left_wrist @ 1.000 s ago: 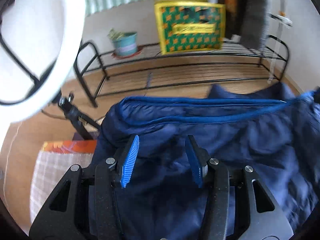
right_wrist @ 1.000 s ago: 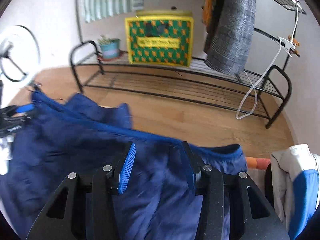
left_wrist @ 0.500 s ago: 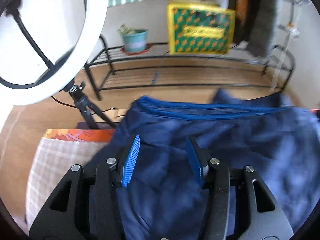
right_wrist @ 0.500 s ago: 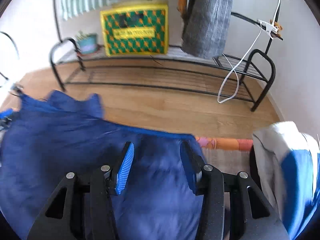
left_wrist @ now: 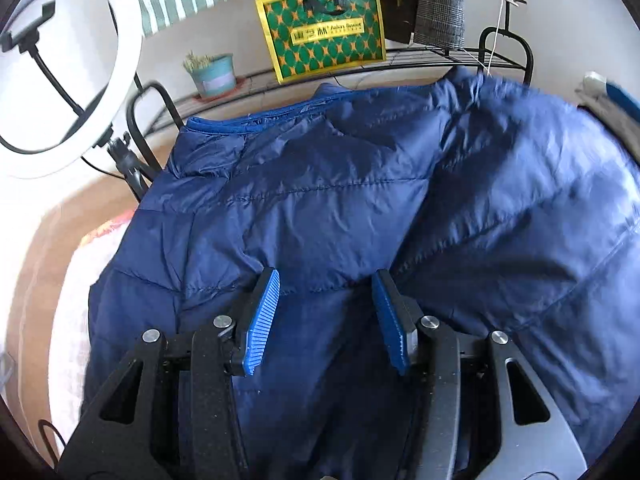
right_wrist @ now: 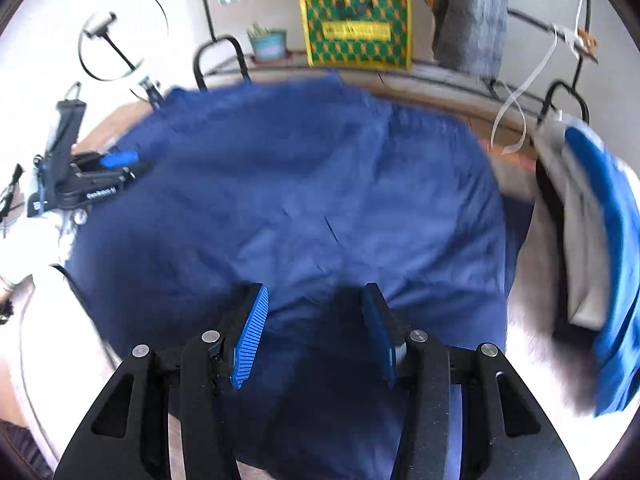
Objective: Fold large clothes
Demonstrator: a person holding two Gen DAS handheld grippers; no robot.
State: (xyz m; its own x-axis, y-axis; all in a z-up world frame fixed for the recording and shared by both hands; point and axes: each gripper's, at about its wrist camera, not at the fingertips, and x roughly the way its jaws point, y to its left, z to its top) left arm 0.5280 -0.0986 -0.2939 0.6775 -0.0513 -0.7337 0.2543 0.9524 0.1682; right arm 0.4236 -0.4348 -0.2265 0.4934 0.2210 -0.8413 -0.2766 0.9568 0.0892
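Note:
A large navy quilted jacket [left_wrist: 340, 200] lies spread over a pale checked cloth, its collar toward the far rack. It also fills the right wrist view [right_wrist: 296, 208]. My left gripper [left_wrist: 326, 300] is open just above the jacket's near part, with nothing between its blue pads. My right gripper [right_wrist: 314, 320] is open over the jacket's near edge, also empty. The left gripper shows at the left in the right wrist view [right_wrist: 92, 180], by the jacket's left side.
A ring light on a tripod [left_wrist: 68, 80] stands at the left. A black wire rack [left_wrist: 440, 60] behind holds a green and yellow bag [left_wrist: 324, 36] and a teal plant pot [left_wrist: 214, 74]. A grey and blue garment [right_wrist: 588, 232] lies at the right.
The jacket was held up by its collar edge and has come down flat over the cloth. Both grippers have dropped lower and closer to it, still open.

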